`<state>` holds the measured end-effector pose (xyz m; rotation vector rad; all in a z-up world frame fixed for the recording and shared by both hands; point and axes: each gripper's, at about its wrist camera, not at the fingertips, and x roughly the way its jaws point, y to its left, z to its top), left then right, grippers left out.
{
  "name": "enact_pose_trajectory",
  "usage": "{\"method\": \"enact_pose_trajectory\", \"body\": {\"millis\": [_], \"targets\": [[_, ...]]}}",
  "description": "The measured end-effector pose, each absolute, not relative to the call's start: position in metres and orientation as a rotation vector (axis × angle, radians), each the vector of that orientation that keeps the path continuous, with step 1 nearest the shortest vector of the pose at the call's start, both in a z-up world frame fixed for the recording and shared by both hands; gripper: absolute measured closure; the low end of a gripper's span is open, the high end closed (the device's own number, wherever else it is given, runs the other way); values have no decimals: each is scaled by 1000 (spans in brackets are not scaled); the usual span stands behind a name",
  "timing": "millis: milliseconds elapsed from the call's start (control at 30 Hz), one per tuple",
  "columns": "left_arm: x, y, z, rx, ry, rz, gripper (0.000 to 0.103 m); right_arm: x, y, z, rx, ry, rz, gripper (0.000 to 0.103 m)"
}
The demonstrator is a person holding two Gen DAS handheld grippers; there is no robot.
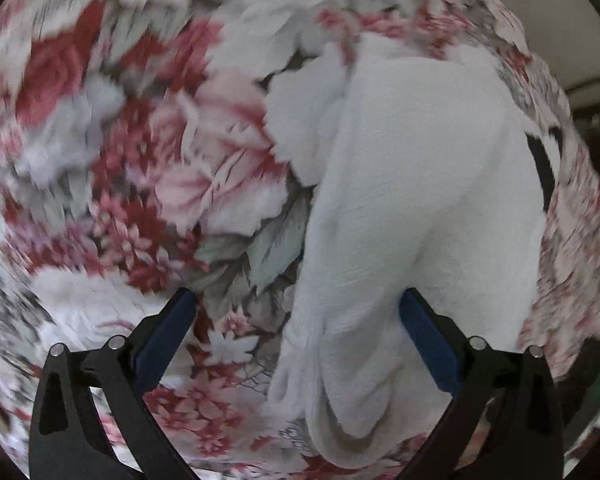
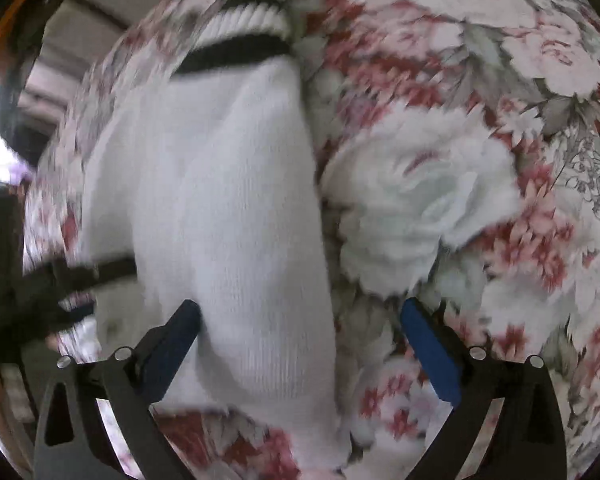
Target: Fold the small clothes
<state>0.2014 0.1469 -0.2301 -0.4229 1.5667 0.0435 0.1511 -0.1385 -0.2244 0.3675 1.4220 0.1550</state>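
Surface: floral cloth point(image 1: 148, 168).
Fingers: left gripper point(image 1: 298, 308) and right gripper point(image 2: 300, 316) both apart, clamping nothing.
Tip: grip white sock point(image 2: 228, 208) squarely at its 6 o'clock end.

The sock point(image 2: 220, 208) lies on the bedsheet point(image 2: 440, 200), under both spread grippers.

No legible text anywhere.
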Motion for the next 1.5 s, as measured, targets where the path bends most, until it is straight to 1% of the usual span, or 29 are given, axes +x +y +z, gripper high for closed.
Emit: {"method": "enact_pose_trajectory", "body": {"millis": [100, 167, 233, 267, 300, 367, 433, 467, 500, 567, 600, 667, 733, 867, 900, 933, 1000, 1033, 1100, 1167, 1200, 1267, 1333, 1500], "targets": [[195, 149, -229, -413, 1537, 35, 4, 140, -128, -220, 272, 1415, 187, 3], [195, 148, -228, -405, 1549, 22, 4, 137, -135, -220, 318, 1404, 194, 3], [199, 148, -230, -438, 1636, 7, 4, 137, -144, -223, 376, 1439, 210, 3], [200, 144, -230, -449, 1651, -6, 5, 138, -149, -224, 424, 1478, 220, 3], [204, 147, -226, -464, 1630, -19, 5, 141, -155, -224, 473, 1517, 227, 3], [218, 155, -209, -447, 1543, 16, 5, 143, -163, -217, 533, 1529, 174, 3], [226, 152, -189, -389, 1472, 8, 5, 148, -167, -194, 490, 1438, 120, 3], [231, 148, -179, -335, 1436, 2, 5, 160, -165, -171, 436, 1344, 116, 3], [235, 141, -166, -283, 1413, 11, 5, 166, -163, -159, 413, 1293, 112, 3], [241, 130, -160, -156, 1378, 61, 5, 185, -156, -134, 375, 1190, 112, 3], [244, 124, -159, -109, 1366, 88, 5, 195, -152, -130, 356, 1175, 98, 3], [249, 113, -159, -66, 1358, 110, 5, 214, -145, -135, 315, 1209, 45, 3], [254, 106, -163, -61, 1361, 75, 5, 229, -135, -157, 280, 1297, 15, 3], [263, 95, -187, -2, 1414, 78, 4, 229, -126, -200, 209, 1387, 32, 3], [261, 95, -200, -31, 1442, 70, 4, 227, -128, -208, 220, 1381, 40, 3], [261, 101, -211, -121, 1465, 45, 4, 225, -131, -212, 242, 1373, 49, 3], [259, 113, -217, -255, 1466, 37, 4, 223, -133, -213, 246, 1380, 59, 3], [259, 116, -218, -279, 1478, 32, 4, 223, -131, -212, 234, 1386, 62, 3], [260, 115, -213, -263, 1508, 15, 4, 220, -131, -210, 224, 1395, 70, 3], [259, 114, -202, -267, 1513, -23, 5, 221, -136, -206, 300, 1426, 92, 3], [257, 115, -193, -287, 1501, -57, 5, 217, -143, -198, 358, 1404, 102, 3], [252, 119, -180, -354, 1469, -134, 5, 209, -160, -174, 494, 1297, 188, 3], [248, 129, -172, -420, 1443, -185, 5, 203, -171, -157, 562, 1246, 243, 3], [245, 143, -179, -518, 1456, -233, 5, 189, -189, -165, 636, 1272, 303, 3]]}}
